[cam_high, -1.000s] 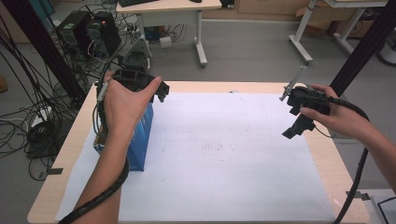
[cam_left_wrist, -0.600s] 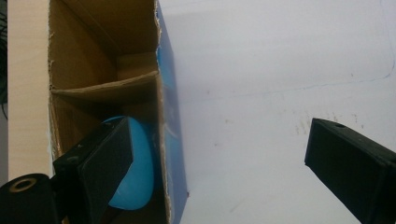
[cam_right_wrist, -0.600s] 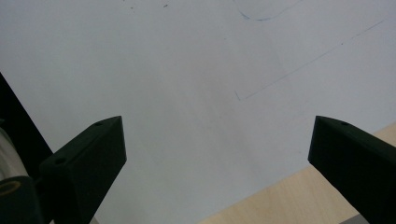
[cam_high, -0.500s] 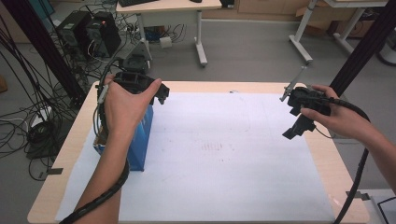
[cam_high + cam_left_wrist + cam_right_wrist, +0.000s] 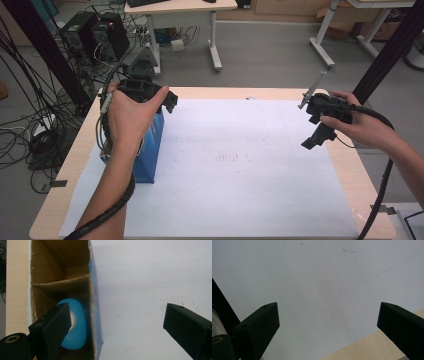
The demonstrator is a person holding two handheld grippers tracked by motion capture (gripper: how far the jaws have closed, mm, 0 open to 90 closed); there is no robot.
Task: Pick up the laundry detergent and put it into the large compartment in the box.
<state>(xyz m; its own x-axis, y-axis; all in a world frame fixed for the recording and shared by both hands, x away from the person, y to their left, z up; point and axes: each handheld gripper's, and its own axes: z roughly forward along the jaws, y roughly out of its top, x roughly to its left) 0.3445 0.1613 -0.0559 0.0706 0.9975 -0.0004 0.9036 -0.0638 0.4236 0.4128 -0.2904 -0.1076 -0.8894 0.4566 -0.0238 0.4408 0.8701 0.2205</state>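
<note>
A blue cardboard box stands open-topped at the left of the table. In the left gripper view its brown inside has a divider, and a light blue roll with a white core lies in the nearer compartment. My left gripper hovers over the box's top, open wide, one jaw above the roll and the other above the white paper. My right gripper is held above the paper's right edge, open and holding nothing.
A large white paper sheet with faint pen lines covers most of the wooden table. Bare wood shows beyond the paper's edge. Cables, computers and desk legs stand on the floor behind the table.
</note>
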